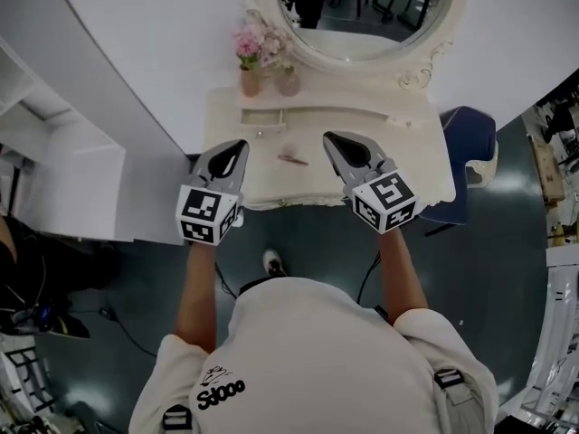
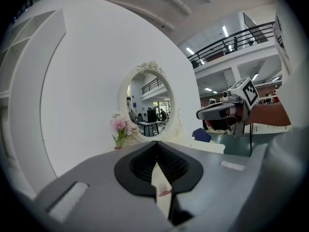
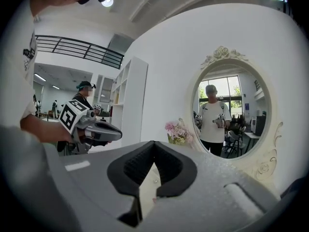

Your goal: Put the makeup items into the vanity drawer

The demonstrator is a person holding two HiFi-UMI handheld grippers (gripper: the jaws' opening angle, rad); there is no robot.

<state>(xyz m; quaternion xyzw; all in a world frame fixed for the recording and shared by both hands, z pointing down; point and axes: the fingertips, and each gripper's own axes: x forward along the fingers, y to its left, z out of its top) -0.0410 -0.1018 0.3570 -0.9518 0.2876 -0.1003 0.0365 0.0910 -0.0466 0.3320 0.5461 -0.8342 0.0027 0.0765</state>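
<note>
Could not name the makeup item [image 1: 291, 158] more closely: small, thin, pinkish, too tiny for detail. Glimpsed in the left gripper view only a reddish streak [image 2: 164, 192] on pale tabletop, through the slot below the closed tips. Lost the top of the oval mirror [image 1: 362, 16] to the head view's upper edge, and part of the vanity [image 1: 416, 165] front beneath both tools. Could not tell whether the small drawer [image 1: 262, 118] stood open or closed.

Held the left gripper [image 1: 241, 145] with jaws pressed tip to tip, nothing between them. Held the right gripper [image 1: 329, 137] the same way, closed and empty. Found the makeup item lying loose on the tabletop, roughly midway between the two sets of tips and apart from both. Saw the drawer just beyond it toward the mirror, slightly to the left, with the flowers [image 1: 249, 42] behind.
</note>
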